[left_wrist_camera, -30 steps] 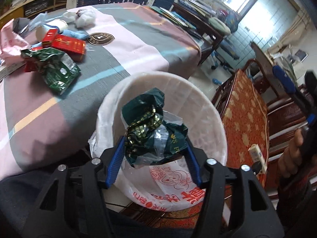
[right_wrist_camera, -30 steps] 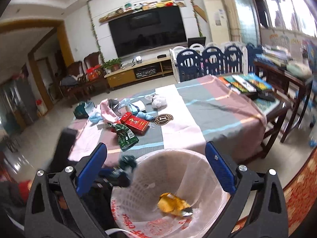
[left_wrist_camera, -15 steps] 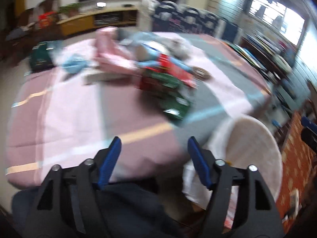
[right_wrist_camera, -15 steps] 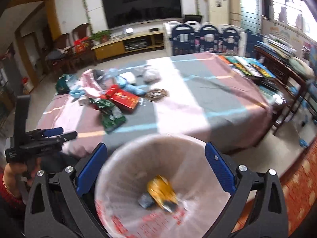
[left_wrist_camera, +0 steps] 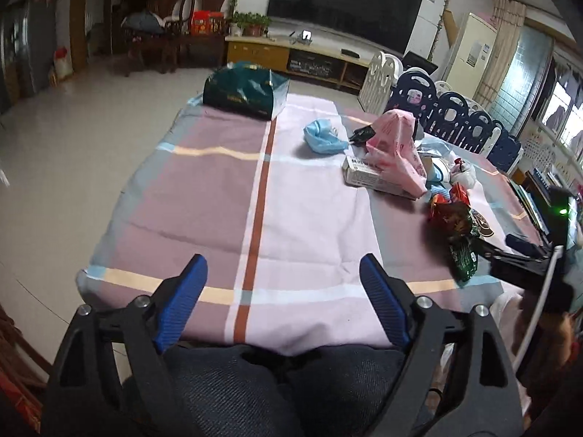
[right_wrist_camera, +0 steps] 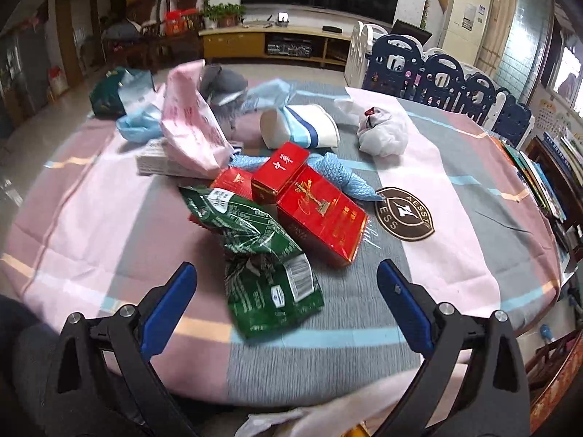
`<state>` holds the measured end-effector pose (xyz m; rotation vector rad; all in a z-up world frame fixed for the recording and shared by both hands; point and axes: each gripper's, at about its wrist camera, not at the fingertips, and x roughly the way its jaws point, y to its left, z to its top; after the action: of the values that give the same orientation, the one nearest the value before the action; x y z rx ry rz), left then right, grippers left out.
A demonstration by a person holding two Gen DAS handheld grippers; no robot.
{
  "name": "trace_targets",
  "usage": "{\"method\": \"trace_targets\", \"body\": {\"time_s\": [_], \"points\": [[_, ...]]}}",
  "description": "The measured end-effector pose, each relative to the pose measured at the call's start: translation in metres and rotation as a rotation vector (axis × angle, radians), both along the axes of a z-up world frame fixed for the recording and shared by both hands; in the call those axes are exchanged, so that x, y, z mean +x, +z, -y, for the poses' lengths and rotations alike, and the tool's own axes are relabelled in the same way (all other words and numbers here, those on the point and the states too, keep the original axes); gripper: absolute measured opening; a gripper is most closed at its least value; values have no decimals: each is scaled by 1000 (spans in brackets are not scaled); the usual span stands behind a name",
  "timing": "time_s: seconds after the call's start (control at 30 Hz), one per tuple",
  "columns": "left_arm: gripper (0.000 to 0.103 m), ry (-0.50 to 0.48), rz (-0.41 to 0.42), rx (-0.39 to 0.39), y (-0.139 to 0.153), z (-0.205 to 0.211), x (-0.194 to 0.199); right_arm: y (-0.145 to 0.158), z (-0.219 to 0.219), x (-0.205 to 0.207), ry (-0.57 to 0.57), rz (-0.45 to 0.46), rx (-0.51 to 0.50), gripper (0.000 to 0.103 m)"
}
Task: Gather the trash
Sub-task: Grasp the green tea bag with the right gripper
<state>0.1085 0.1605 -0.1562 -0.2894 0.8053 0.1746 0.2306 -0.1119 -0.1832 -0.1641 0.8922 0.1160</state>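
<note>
My right gripper is open and empty, low over the table's near edge, with a crumpled green wrapper lying between its fingers. Behind the wrapper lie red boxes, a pink bag, a white paper cup, a white bag and blue netting. My left gripper is open and empty over the bare left part of the striped cloth. In the left wrist view the same trash pile sits at the right, with the right gripper reaching toward the green wrapper.
A dark green bag stands at the far table edge, a blue bag near it. A round brown badge lies right of the boxes. The white bin's rim shows below the right gripper. Blue-and-white fencing and books stand right.
My left gripper has let go of the green wrapper over the bin and swung left over the table. My right gripper has moved from above the bin toward the trash pile.
</note>
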Motion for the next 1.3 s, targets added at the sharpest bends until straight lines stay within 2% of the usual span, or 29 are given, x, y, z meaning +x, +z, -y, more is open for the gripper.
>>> {"method": "trace_targets", "body": {"time_s": [0.07,0.1,0.13,0.17,0.23,0.27,0.3,0.4,0.53,0.7,0.77,0.8,0.83,0.87,0.93,1.0,1.2,1.27,1.3], "points": [[85,-10,-25,-21,-5,1,6,-7,-6,6,1,-13,-14,97],[85,-22,-24,-18,-7,6,7,-9,-9,7,5,-13,-16,88],[85,-35,-20,-9,-8,10,6,-10,-12,6,13,-16,-18,72],[85,-45,-16,6,-8,14,5,-12,-16,5,26,-28,-20,62],[85,-54,-13,28,-9,21,5,-14,-22,3,56,-56,-5,34],[85,-57,-16,32,-9,22,4,-16,-26,2,71,-66,7,27],[85,-57,-18,31,-10,22,5,-16,-30,-1,85,-71,15,15],[85,-49,-19,7,-10,19,4,-9,-38,-16,116,-52,38,9],[85,-40,-20,-30,-12,13,3,-7,-44,-23,127,-63,74,9],[86,-38,-23,-36,-13,13,3,-10,-43,-26,126,-77,84,9],[86,-38,-24,-37,-13,13,4,-11,-41,-26,119,-78,84,18],[86,-38,-24,-39,-13,13,4,-11,-40,-25,116,-79,83,35],[86,-38,-24,-41,-14,13,5,-11,-40,-25,113,-75,80,46],[86,-38,-24,-43,-14,13,4,-10,-40,-25,107,-62,73,64],[86,-38,-24,-47,-15,13,5,-8,-42,-26,109,-41,60,74],[87,-36,-24,-53,-16,12,5,-10,-46,-24,111,-44,31,77],[88,-21,-21,-76,-17,9,4,-20,-64,-21,163,-48,-22,77],[88,-14,-20,-86,-18,8,4,-21,-69,-22,175,-41,-30,69],[88,-12,-20,-91,-18,7,4,-21,-71,-22,182,-44,-26,57]]}}
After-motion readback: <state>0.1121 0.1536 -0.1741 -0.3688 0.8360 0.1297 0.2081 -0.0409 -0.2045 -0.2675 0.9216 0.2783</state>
